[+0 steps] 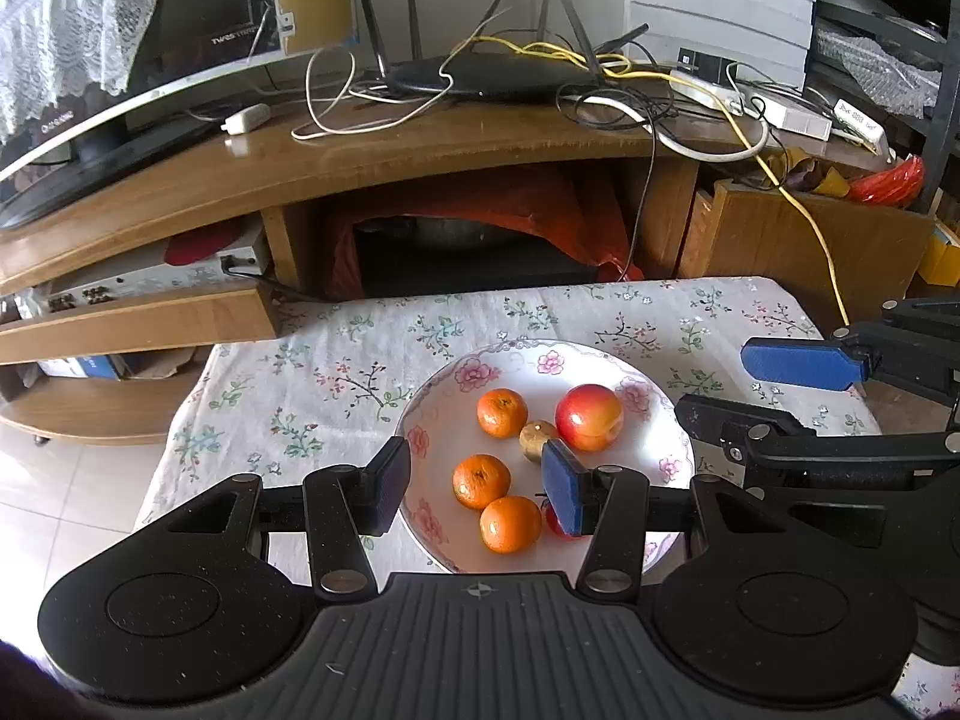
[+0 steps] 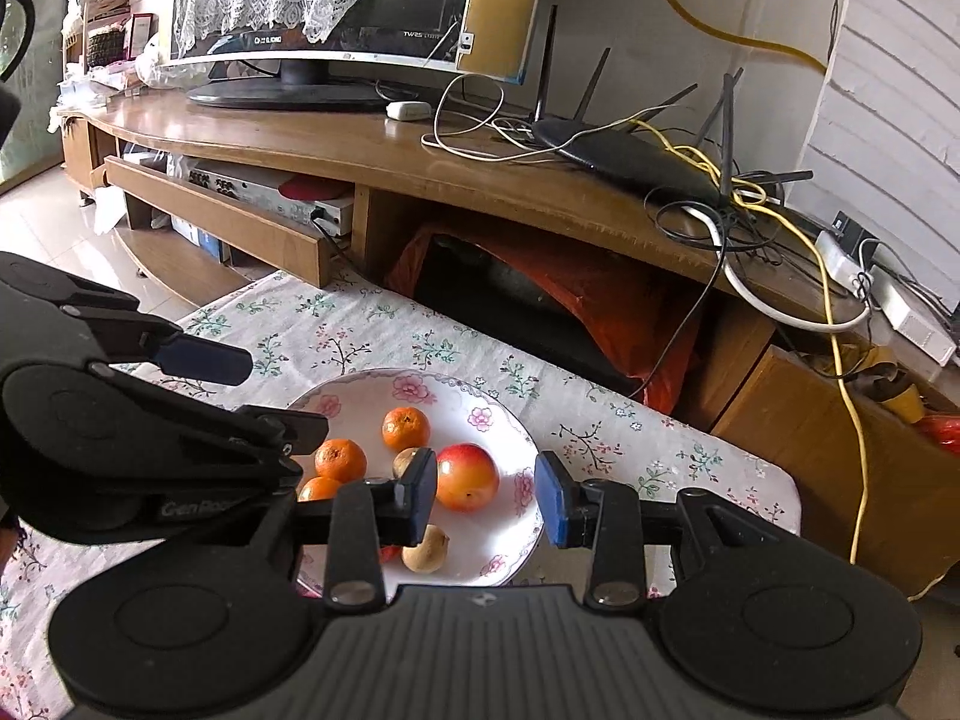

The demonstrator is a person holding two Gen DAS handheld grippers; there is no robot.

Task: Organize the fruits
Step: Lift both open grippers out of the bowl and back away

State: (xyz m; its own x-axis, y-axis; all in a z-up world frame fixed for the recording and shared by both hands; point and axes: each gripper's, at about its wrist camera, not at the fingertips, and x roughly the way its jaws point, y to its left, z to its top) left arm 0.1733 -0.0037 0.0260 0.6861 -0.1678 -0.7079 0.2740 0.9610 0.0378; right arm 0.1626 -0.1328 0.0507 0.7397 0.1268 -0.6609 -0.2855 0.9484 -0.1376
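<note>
A living room with pale floor tiles holds a low counter (image 1: 336,372) covered in a white cloth printed with small flowers, and behind it a long wooden TV stand (image 1: 372,150).

Nearest in the left wrist view, the left gripper (image 1: 477,489) hangs over the near side of a white floral plate (image 1: 444,378), its fingers (image 1: 564,495) spread wide and holding nothing. Between them lie two oranges, one (image 1: 510,524) at the near rim and another (image 1: 481,481) just behind it. A small red fruit (image 1: 555,521) is partly hidden behind the blue pad. Further in sit a brownish round fruit (image 1: 537,439), a third orange (image 1: 501,413) and a red apple (image 1: 589,417) touching the brownish one.

The right gripper (image 2: 485,498) comes in from the right side of the plate (image 2: 510,420). Its fingers (image 2: 551,501) are also wide apart and empty; the apple (image 2: 467,477) shows just past the left pad, and a second brownish fruit (image 2: 425,549) lies near the plate's near edge. All the fruit is on the plate.

Beyond the counter, the TV stand has an open compartment with an orange-red bag (image 1: 528,210) draped over something dark. On top stand a black router (image 1: 492,75) with upright antennas, a tangle of white and yellow cables (image 1: 606,66), and a television (image 2: 336,6) partly draped with white lace.
</note>
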